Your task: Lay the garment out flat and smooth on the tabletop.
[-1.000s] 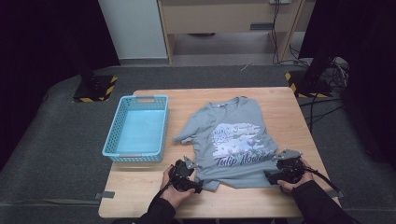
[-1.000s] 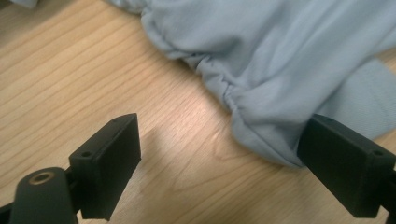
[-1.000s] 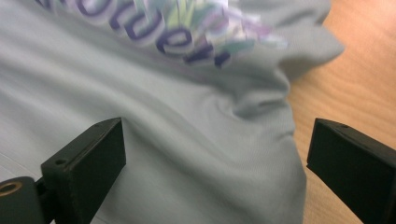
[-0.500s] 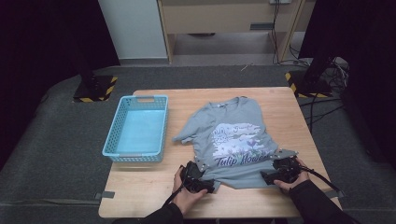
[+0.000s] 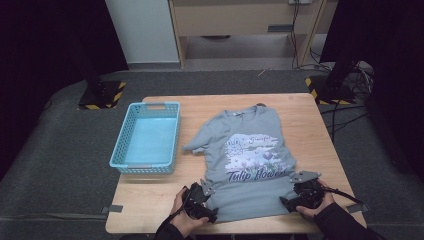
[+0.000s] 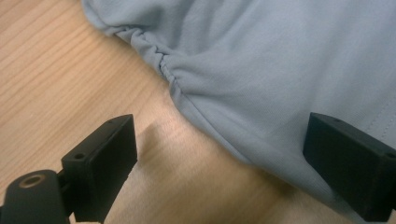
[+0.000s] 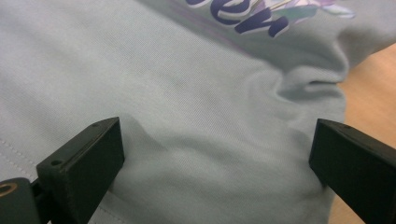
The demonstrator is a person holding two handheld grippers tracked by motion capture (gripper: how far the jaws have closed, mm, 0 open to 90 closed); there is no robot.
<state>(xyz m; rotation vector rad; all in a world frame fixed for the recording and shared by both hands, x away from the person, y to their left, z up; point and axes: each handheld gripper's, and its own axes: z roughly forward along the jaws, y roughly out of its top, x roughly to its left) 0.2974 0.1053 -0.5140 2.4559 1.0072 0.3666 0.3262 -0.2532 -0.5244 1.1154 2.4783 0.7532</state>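
On the wooden surface (image 5: 160, 200) lies the grey T-shirt (image 5: 250, 165) flat, beside the blue basket (image 5: 147, 137). Left tool (image 5: 209, 212) and right tool (image 5: 286, 201) are spread wide at its bottom corners, pinching nothing.

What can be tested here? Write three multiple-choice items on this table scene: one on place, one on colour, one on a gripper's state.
1. Where is the basket relative to the T-shirt?
A. to its left, in the high view
B. on top of it
C. to its right

2. What colour is the basket?
A. red
B. light blue
C. black

3. How do the jaws of the left gripper stand?
A. shut on the shirt
B. shut on nothing
C. open, astride the shirt's hem

Answers: 1 A, the basket sits apart on the wood left of the shirt. 2 B, its mesh walls are light blue. 3 C, the left gripper view shows both jaws wide apart.
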